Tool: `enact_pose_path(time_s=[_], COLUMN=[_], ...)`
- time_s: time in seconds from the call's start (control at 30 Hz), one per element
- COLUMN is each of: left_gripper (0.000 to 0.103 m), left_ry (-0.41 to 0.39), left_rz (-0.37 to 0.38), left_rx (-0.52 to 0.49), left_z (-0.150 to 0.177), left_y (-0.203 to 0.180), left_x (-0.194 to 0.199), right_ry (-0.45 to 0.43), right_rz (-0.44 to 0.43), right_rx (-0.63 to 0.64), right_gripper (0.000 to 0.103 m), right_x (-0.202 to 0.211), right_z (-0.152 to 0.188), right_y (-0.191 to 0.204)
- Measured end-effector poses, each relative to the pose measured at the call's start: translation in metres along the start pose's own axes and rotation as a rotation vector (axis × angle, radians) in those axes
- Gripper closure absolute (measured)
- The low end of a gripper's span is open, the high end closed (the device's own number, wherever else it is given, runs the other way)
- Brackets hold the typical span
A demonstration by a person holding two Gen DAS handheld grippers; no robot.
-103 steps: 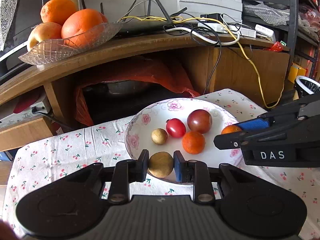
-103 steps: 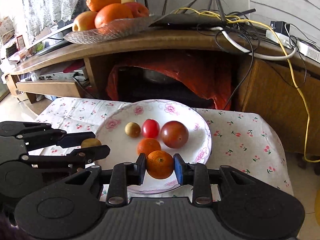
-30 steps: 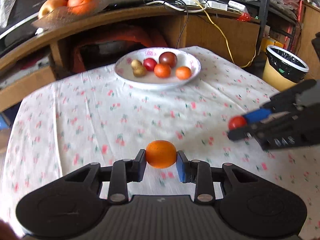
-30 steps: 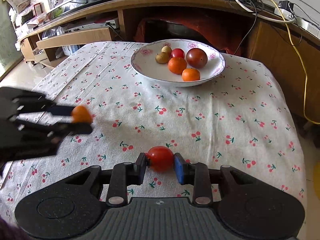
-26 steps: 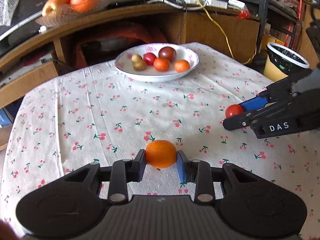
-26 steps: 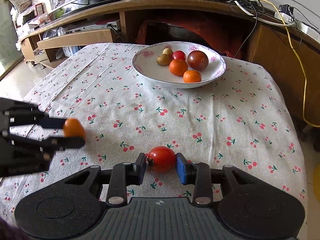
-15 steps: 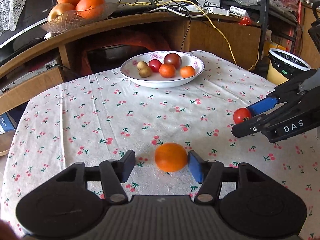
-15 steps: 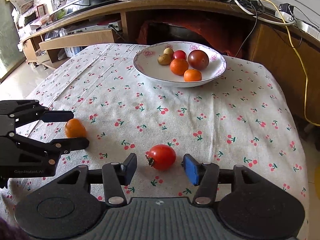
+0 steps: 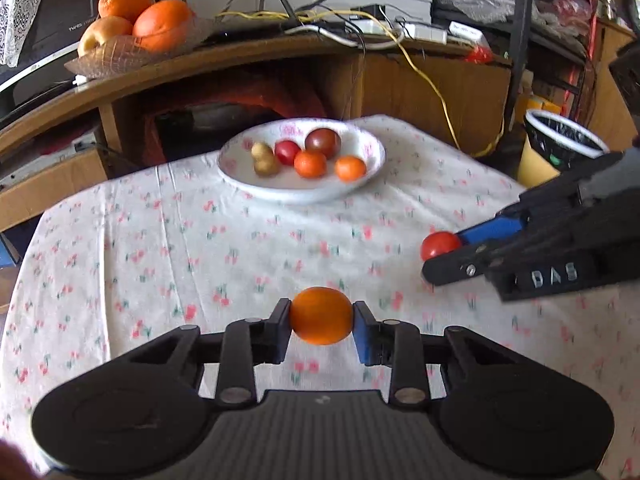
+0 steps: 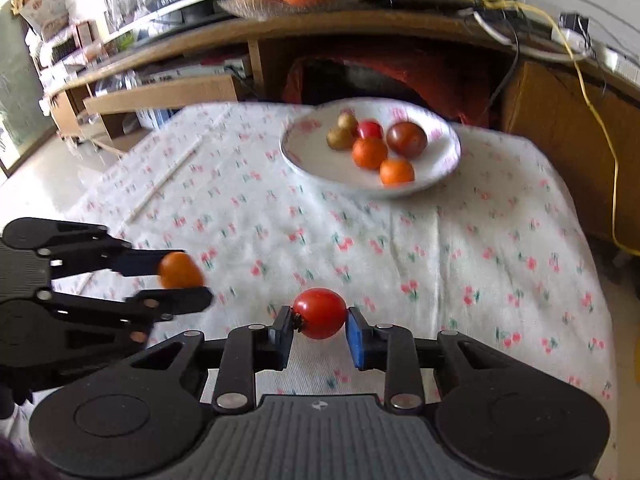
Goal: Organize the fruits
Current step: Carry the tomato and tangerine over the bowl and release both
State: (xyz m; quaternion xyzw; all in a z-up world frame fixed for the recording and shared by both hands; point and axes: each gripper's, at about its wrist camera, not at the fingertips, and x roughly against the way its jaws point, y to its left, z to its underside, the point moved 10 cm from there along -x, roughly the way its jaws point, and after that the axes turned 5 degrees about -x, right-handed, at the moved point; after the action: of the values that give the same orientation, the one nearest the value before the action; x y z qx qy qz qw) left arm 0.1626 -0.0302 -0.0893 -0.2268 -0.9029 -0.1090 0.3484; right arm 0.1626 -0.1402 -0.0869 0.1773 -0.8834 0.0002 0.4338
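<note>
My left gripper (image 9: 321,330) is shut on a small orange (image 9: 321,315) and holds it above the cherry-print tablecloth (image 9: 200,248). My right gripper (image 10: 319,330) is shut on a red tomato (image 10: 319,313). Each gripper shows in the other's view: the right with the tomato (image 9: 440,245), the left with the orange (image 10: 179,270). A white floral bowl (image 9: 372,148) at the far side of the table holds several small fruits; it also shows in the right wrist view (image 10: 448,136).
A wooden shelf behind the table carries a glass dish of large oranges (image 9: 148,24) and tangled cables (image 9: 360,28). A lined bin (image 9: 560,148) stands right of the table. A thin stick (image 10: 164,180) lies on the cloth at left.
Both grippers, open around the orange and the tomato half a second ago, have shut on them, lifted them off the cloth and moved toward the bowl.
</note>
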Motion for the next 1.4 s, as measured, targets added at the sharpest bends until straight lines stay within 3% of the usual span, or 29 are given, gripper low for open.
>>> enact_pose_path(time_s=[0.27,0.53,0.83,1.13,1.4], left_gripper=[0.063,0.063,0.063,0.062,0.049], left_ry=[-0.058,-0.061,-0.039,-0.028,-0.04], left_rz=[-0.025,-0.08,-0.086,-0.098,-0.131], left_rx=[0.025,-0.009,-0.018,-0.017,-0.012], left_z=[-0.051,-0.085,-0.089,-0.089,-0.092], left_y=[0.015,0.033,0.04,0.045,0.052], left_x=[-0.025,-0.065,-0.104,-0.118,-0.109], right_ry=[-0.076,-0.121,-0.113,-0.106,-0.13], right_rz=[0.0,0.019,0.055,0.057,0.082], right_rx=[-0.015,-0.049,-0.032,-0.027,-0.041], right_gripper=[0.08,0.079,0.077,0.075,0.06], right_x=[-0.007,-0.036,-0.066,-0.081,-0.075], right_z=[-0.047,-0.087,-0.092,-0.099,-0.104], right_y=[-0.004,-0.027,-0.049,-0.057,-0.061])
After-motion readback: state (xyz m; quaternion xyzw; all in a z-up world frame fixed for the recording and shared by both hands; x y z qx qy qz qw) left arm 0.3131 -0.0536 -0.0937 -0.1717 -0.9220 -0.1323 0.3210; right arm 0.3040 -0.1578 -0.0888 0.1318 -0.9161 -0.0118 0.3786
